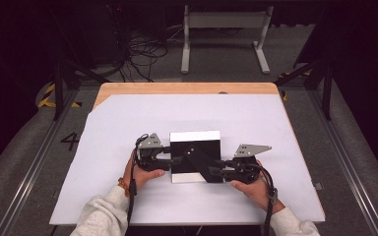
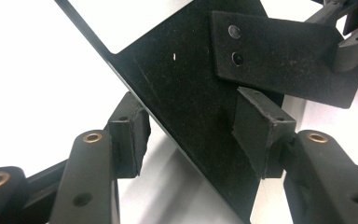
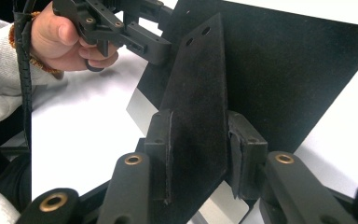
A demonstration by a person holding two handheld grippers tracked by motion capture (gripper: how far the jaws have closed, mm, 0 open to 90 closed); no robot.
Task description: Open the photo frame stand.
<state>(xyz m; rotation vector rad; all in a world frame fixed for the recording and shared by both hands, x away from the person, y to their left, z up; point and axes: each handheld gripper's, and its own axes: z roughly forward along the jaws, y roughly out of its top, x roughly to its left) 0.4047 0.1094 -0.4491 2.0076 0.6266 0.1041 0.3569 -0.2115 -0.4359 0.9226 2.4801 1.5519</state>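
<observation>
Nearest us, our right tool is clamped on a narrow black strip with two holes near its far end, which lies slanted over a black square panel. Our left tool straddles the panel's left edge, its jaws spread apart with the pads not pressing. The panel rests on the white sheet covering the wooden surface, mid-front. A metal frame stands beyond.

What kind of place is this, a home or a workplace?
Most likely a lab or workshop set up for recording handling work. A wooden table carries a white sheet, metal rails run along the grey floor, and loose cables lie beside a frame stand.
</observation>
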